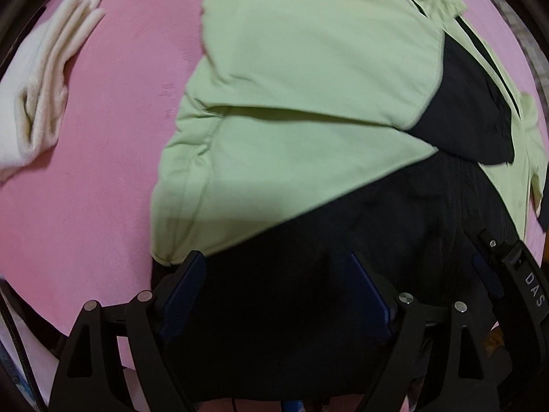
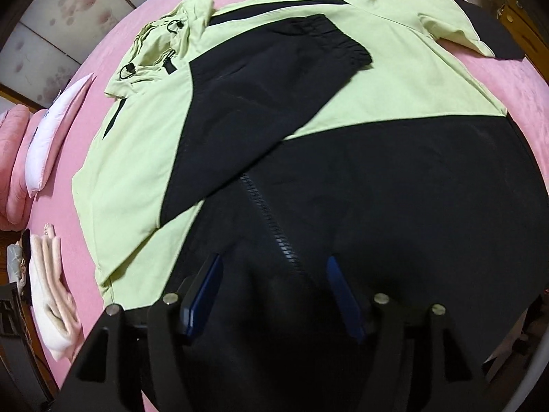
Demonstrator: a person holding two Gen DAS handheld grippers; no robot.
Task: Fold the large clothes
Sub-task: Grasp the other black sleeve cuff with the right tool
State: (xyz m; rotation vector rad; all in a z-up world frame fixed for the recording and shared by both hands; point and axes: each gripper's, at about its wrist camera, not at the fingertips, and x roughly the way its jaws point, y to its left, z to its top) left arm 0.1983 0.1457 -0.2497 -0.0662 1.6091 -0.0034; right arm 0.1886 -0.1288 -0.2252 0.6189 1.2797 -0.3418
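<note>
A light green and black hooded jacket lies spread on the pink bed, both sleeves folded across its body; it also shows in the left wrist view. A black sleeve lies diagonally over the front. My right gripper is open, fingers apart over the black hem beside the zipper. My left gripper is open over the black hem near the jacket's left bottom corner. The other gripper's finger shows at the right of the left wrist view.
The pink bedsheet surrounds the jacket. A folded cream garment lies left of it, also seen in the right wrist view. Pillows and a pink quilt lie at the bed's far left.
</note>
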